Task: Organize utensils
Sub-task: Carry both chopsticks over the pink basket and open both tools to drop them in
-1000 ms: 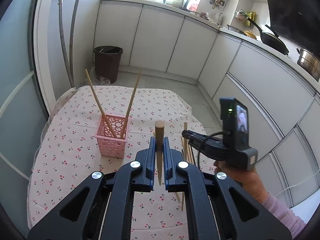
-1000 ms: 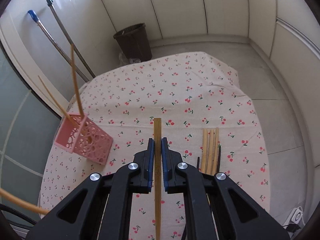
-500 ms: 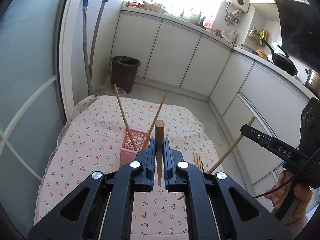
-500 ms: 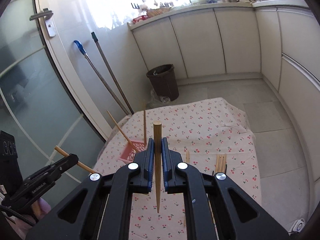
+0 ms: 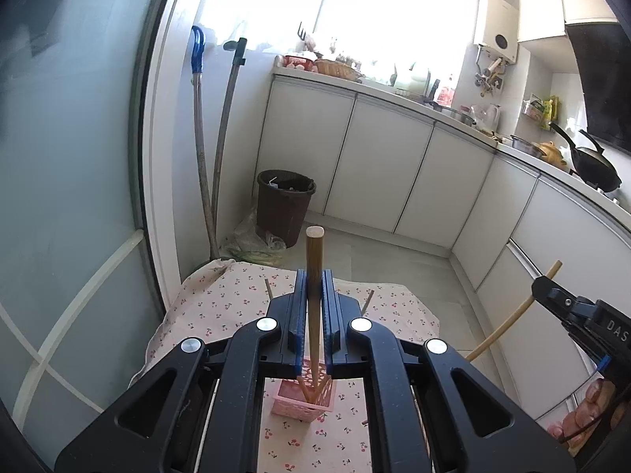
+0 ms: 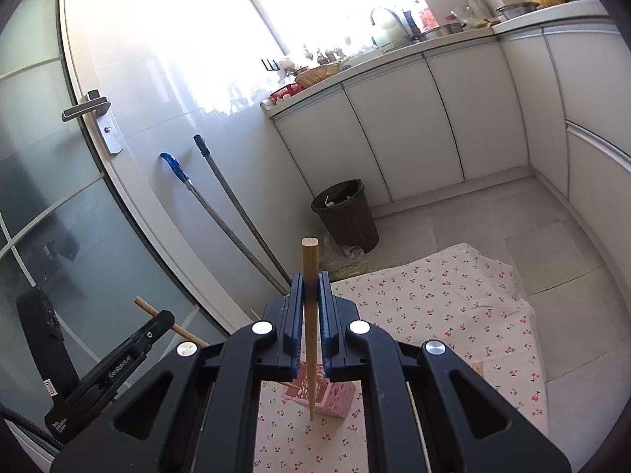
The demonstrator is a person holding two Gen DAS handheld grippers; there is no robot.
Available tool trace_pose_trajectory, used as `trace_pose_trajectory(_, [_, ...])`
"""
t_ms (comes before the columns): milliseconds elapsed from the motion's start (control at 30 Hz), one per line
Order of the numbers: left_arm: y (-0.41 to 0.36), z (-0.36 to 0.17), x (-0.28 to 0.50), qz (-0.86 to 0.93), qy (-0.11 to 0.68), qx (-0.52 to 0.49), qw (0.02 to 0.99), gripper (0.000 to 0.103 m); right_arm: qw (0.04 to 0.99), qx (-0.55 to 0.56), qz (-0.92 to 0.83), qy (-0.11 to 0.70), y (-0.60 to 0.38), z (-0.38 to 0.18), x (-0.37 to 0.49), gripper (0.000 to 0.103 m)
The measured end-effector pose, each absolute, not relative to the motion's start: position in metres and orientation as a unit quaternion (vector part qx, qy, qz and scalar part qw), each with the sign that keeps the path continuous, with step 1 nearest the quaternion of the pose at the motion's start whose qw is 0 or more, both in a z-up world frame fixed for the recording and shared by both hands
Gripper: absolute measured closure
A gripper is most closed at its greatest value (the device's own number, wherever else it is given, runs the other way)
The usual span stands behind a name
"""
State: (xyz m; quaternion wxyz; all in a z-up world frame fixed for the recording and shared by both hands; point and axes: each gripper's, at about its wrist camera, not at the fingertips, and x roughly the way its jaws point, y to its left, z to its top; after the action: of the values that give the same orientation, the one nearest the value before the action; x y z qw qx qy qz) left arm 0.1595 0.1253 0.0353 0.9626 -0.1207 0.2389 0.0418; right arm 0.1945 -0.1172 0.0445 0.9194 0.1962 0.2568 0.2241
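My left gripper [image 5: 314, 276] is shut on a wooden chopstick [image 5: 314, 248] that stands upright between the jaws. Below it, a pink lattice basket [image 5: 294, 404] sits on the cherry-print tablecloth [image 5: 221, 303], with two chopsticks [image 5: 268, 288] leaning out of it. My right gripper [image 6: 310, 280] is shut on another upright chopstick [image 6: 309, 260], held above and just in front of the same basket [image 6: 339, 396]. In each wrist view the other gripper shows from the side: right [image 5: 552, 295], left [image 6: 159, 321], each clamping its stick.
A brown bin [image 5: 284, 205] and two long handles [image 5: 205, 149] stand past the table's far edge. A glass door [image 6: 59, 216] lies to the left and white cabinets [image 5: 394, 165] lie behind. Loose chopsticks [image 6: 479, 368] lie on the cloth to the right.
Both grippers rose and tilted up, each still clamped on its chopstick. The basket slid from mid-frame to low under the jaws.
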Motion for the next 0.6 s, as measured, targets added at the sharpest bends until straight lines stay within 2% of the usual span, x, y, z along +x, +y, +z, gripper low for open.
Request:
trace_pose_trajectory(267, [0.146, 0.000, 0.185, 0.073, 0.265, -0.164, 0.947, 0.094, 0.924, 0.197, 0.202, 0.257, -0.109, 0.034, 0.209, 0.095])
trace_pose_trajectory(333, [0.151, -0.010, 0.190, 0.072, 0.297, -0.185, 0.934, 0.076, 0.924, 0.197, 0.200, 0.259, -0.108, 0.032, 0.211, 0.095])
trace_pose_trajectory(467, [0.161, -0.004, 0.175, 0.094, 0.281, -0.198, 0.934, 0.071, 0.927, 0.195, 0.193, 0.257, -0.107, 0.030, 0.211, 0.095])
trace_pose_trajectory(533, [0.164, 0.003, 0.167, 0.100, 0.269, -0.199, 0.937, 0.061, 0.927, 0.198, 0.190, 0.256, -0.107, 0.030, 0.212, 0.095])
trace_pose_trajectory(600, [0.165, 0.006, 0.159, 0.107, 0.264, -0.202, 0.937, 0.058, 0.927, 0.201, 0.187, 0.254, -0.106, 0.029, 0.212, 0.095])
